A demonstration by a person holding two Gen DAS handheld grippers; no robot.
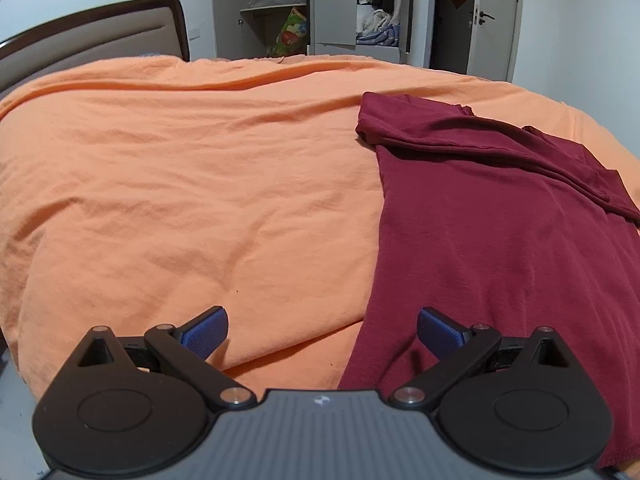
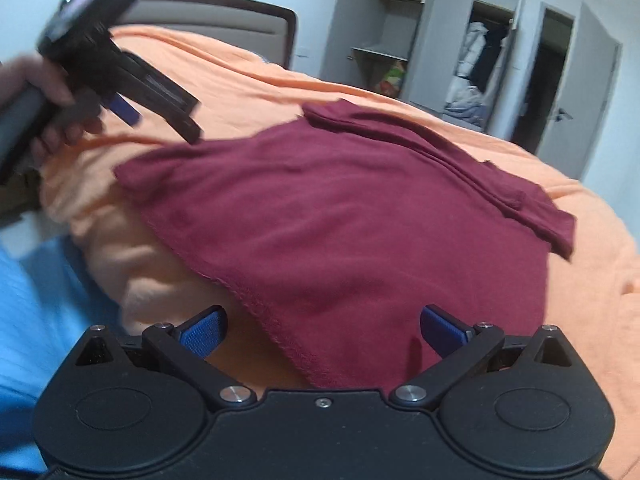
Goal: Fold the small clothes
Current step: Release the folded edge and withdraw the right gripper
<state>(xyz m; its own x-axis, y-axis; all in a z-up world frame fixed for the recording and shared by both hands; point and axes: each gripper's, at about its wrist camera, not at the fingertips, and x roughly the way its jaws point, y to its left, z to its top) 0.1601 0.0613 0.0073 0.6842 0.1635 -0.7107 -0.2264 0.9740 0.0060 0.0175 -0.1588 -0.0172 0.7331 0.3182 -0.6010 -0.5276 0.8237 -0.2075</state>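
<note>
both claws wide apart, empty; we pinch maroon shirt [image 2: 340, 216] hem at 6 o'clock w/ right gripper [image 2: 322, 330], left gripper [image 1: 322, 330] takes hem's left corner.

No words or numbers to read anywhere, only a tiny white logo mark, too small to make out, on the grey top of the left gripper [image 1: 322, 330]
</note>
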